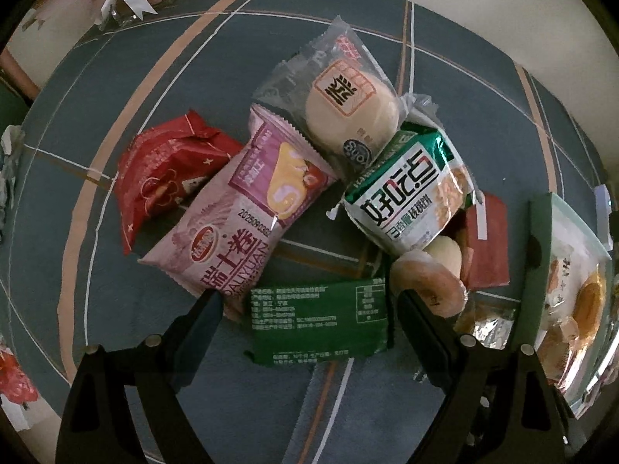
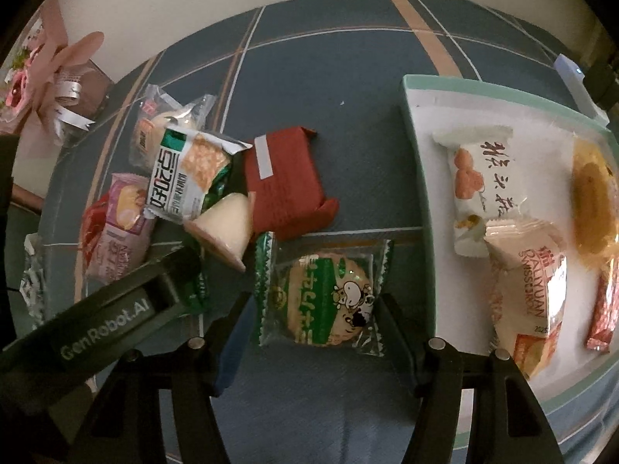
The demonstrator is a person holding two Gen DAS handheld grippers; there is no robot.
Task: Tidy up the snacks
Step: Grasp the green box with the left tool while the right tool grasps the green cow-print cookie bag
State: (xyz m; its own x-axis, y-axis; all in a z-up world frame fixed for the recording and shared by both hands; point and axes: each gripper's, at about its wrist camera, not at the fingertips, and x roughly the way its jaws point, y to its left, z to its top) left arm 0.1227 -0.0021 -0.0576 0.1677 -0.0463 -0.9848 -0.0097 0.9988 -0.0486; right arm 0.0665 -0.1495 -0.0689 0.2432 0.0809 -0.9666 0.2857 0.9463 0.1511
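- Green-and-clear biscuit packet (image 2: 321,301): lies flat on the blue checked tabletop (image 2: 332,77), directly between the fingers of the right gripper (image 2: 315,328); its side seams run roughly along the fingers, so the closing line crosses its short width
- Right gripper: fingers narrowed to about the packet's width, each close against a crinkled side edge; whether the pads actually press cannot be told from this view
- Tray (image 2: 410,123), pale with a green rim: stands just right of the packet and already carries several wrapped snacks; judged the destination, so the coming move is a lift and a short carry to the right
- Green packet, printed side up (image 1: 319,319): lies between the wide-spread fingers of the left gripper (image 1: 309,305), long axis across the gap, untouched
- Loose pile beyond: pink roll-cake packet (image 1: 247,212), red packet (image 1: 170,170), clear round-cake packet (image 1: 348,104), white-and-green cracker packet (image 1: 410,193), dark red flat packet (image 1: 487,243), overlapping one another
- Nearer hand: the right for the biscuit packet, the left for the pile
- Right wrist view alone shows the biscuit packet, the tray's contents and the left gripper's body (image 2: 108,332) beside the pile
- Left wrist view alone shows the printed green packet whole, and only the tray's near edge
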